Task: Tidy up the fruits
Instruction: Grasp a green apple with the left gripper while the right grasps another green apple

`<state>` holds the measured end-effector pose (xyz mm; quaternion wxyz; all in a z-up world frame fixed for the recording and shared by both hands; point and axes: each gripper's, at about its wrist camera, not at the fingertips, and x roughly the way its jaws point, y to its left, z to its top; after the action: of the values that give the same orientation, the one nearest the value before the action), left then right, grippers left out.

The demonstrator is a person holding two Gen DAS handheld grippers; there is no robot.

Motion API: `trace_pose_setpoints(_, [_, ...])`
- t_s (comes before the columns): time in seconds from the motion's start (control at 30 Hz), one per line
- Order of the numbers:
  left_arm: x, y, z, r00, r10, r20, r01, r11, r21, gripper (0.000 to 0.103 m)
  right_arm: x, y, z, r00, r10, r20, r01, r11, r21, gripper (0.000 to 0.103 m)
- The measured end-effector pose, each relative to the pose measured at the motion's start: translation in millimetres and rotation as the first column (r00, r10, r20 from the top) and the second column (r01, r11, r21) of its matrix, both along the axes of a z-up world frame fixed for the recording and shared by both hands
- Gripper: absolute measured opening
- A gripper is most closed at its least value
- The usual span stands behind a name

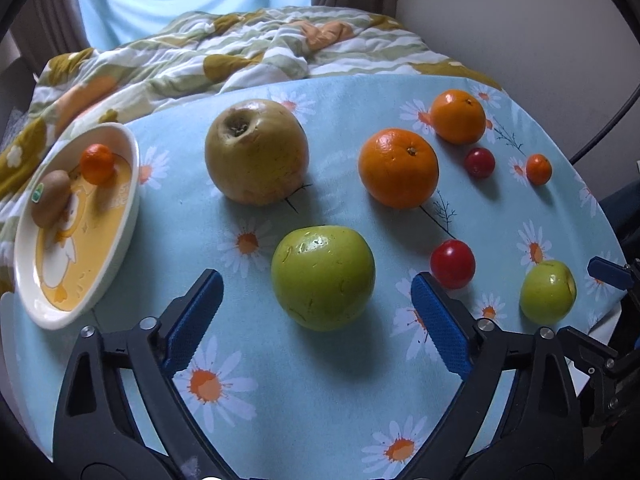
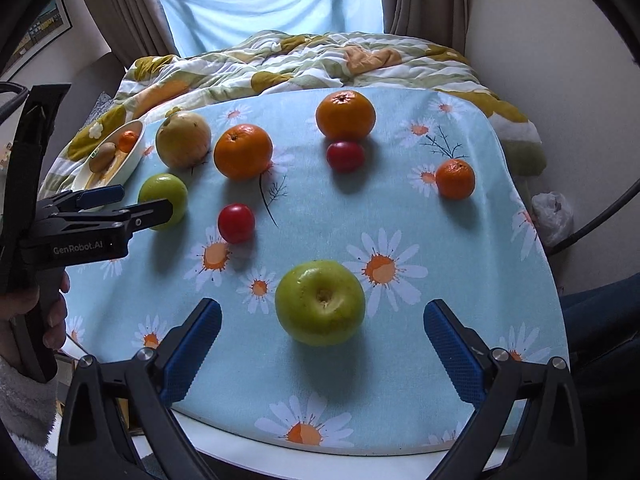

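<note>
Fruits lie on a blue daisy tablecloth (image 1: 320,380). My left gripper (image 1: 316,284) is open, its blue pads on either side of a green apple (image 1: 323,277), a little short of it. A yellow-brown pear (image 1: 256,151), two oranges (image 1: 398,167) (image 1: 458,117), two red tomatoes (image 1: 453,264) (image 1: 479,163) and a small mandarin (image 1: 538,169) lie beyond. A yellow duck plate (image 1: 108,280) at the left holds a kiwi (image 1: 50,199) and a small mandarin (image 1: 97,163). My right gripper (image 2: 322,312) is open around a second green apple (image 2: 320,303).
A rumpled quilt (image 1: 240,52) on a bed lies behind the table. The table's front edge (image 2: 320,460) is close under the right gripper. A plastic bag (image 2: 554,216) sits on the floor at the right. The left gripper also shows in the right wrist view (image 2: 136,204).
</note>
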<state>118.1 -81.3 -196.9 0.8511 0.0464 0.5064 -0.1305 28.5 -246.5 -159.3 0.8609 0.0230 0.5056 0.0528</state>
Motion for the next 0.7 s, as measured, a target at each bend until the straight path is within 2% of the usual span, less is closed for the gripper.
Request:
trace_pose_setpoints(0.07, [4.7,-3.6,-8.3,1.000,-0.005,-0.018,0.006,1.000,0.014,0.083,0.7,-1.1,-4.1,1.000,-0.002,-0.006,0.002,1.000,-0.004,0.101])
trace_pose_setpoints(0.13, [7.7,-5.5,-14.0,1.000,-0.006,-0.027,0.007,1.000,0.016,0.081,0.2,-1.5,-6.6,1.000,-0.004,-0.011,0.004,1.000,-0.004,0.100])
trace_pose_setpoints(0.17, [8.3,-6.1,-15.7,1.000,-0.010,-0.030,0.010,1.000,0.011,0.067,0.5,-1.6,-7.8,1.000,-0.004,-0.015,0.004,1.000,-0.006,0.100])
trace_pose_setpoints(0.2, [9.2,-6.8,-18.0,0.999,-0.009,-0.036,0.009,1.000,0.022,0.061,0.8,-1.4,-8.8,1.000,-0.005,-0.016,0.004,1.000,-0.007,0.100])
trace_pose_setpoints(0.33, [9.4,-6.4,-18.5,0.999,-0.023,-0.035,0.024,0.999,0.029,0.061,2.1,-1.1,-12.5,1.000,-0.002,-0.021,0.002,1.000,-0.007,0.098])
trace_pose_setpoints(0.7, [3.2,-0.8,-18.0,0.999,-0.025,-0.037,0.027,0.998,0.050,0.060,9.6,2.1,-22.1,0.999,0.011,-0.041,-0.010,1.000,0.002,0.076])
